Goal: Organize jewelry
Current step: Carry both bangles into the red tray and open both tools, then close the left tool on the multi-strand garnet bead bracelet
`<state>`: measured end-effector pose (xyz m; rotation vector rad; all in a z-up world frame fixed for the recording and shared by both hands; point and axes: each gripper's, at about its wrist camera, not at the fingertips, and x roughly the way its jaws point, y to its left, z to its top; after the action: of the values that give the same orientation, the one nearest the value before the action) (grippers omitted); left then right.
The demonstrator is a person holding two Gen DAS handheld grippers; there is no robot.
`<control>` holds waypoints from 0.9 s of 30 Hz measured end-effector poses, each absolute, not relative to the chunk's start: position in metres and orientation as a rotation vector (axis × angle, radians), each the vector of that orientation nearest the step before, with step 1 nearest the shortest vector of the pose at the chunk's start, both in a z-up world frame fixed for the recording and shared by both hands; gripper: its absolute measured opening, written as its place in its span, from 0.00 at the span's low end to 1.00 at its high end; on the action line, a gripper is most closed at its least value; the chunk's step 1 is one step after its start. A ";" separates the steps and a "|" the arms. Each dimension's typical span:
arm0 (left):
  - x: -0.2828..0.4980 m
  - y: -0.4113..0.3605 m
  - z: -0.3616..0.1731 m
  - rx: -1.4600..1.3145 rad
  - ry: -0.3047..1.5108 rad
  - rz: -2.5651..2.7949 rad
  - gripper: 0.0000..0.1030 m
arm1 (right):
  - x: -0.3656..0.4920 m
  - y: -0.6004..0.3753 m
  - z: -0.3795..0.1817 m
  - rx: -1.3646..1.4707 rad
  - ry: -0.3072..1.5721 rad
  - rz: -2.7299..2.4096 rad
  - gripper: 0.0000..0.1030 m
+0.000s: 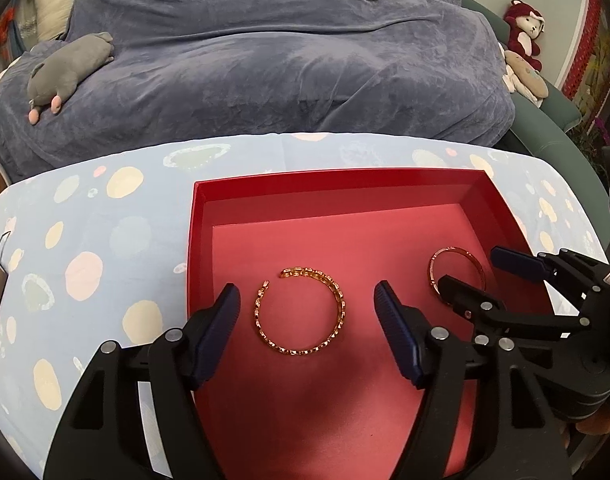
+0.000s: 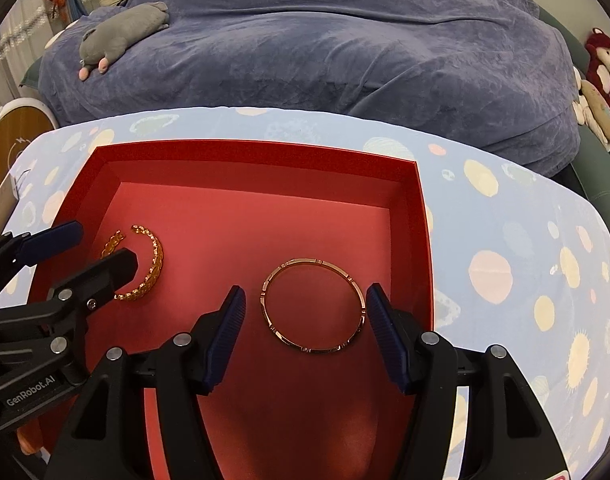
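A red open box [image 1: 337, 178] lies on a table under a blue dotted cloth [image 1: 85, 240]. On the box floor lies a gold chain-link cuff bracelet [image 1: 301, 312], and my left gripper [image 1: 307, 296] stands open around it with a gap on both sides. To its right lies a rose-gold bangle [image 2: 313, 306], flat between the fingers of my open right gripper [image 2: 305, 294]. The right pad sits very near the bangle's rim and red floor shows on the left side. Each wrist view also shows the other gripper [image 1: 469, 268] [image 2: 107, 244] and the other bracelet [image 2: 145, 268].
The box wall [image 2: 421, 240] rises close to my right finger. Behind the table is a bed with a blue-grey blanket [image 1: 285, 60], a grey plush toy [image 1: 65, 68] and red and beige plush toys [image 1: 525, 32]. A round wooden object [image 2: 13, 144] stands at the left.
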<state>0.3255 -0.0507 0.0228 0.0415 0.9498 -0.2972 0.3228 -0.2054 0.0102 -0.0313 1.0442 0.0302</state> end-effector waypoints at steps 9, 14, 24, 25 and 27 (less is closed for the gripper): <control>0.285 -0.031 0.070 -0.012 0.865 -0.253 0.64 | 0.265 -0.221 0.070 -0.020 0.929 -0.019 0.59; 0.230 -0.015 0.091 -0.014 0.839 -0.231 0.64 | 0.198 -0.234 0.093 -0.022 0.894 -0.041 0.64; 0.118 0.010 0.067 -0.068 0.932 -0.193 0.64 | 0.067 -0.239 0.066 -0.011 0.988 -0.072 0.64; 0.107 0.010 0.062 -0.068 0.943 -0.197 0.64 | 0.058 -0.237 0.060 -0.014 0.996 -0.077 0.64; 0.090 0.007 0.051 -0.076 0.971 -0.206 0.64 | 0.042 -0.235 0.049 -0.022 1.014 -0.085 0.64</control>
<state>0.0903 0.0067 0.0513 -0.0764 0.9709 -0.2057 0.0423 -0.2349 0.0493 -0.0220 1.0143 -0.0852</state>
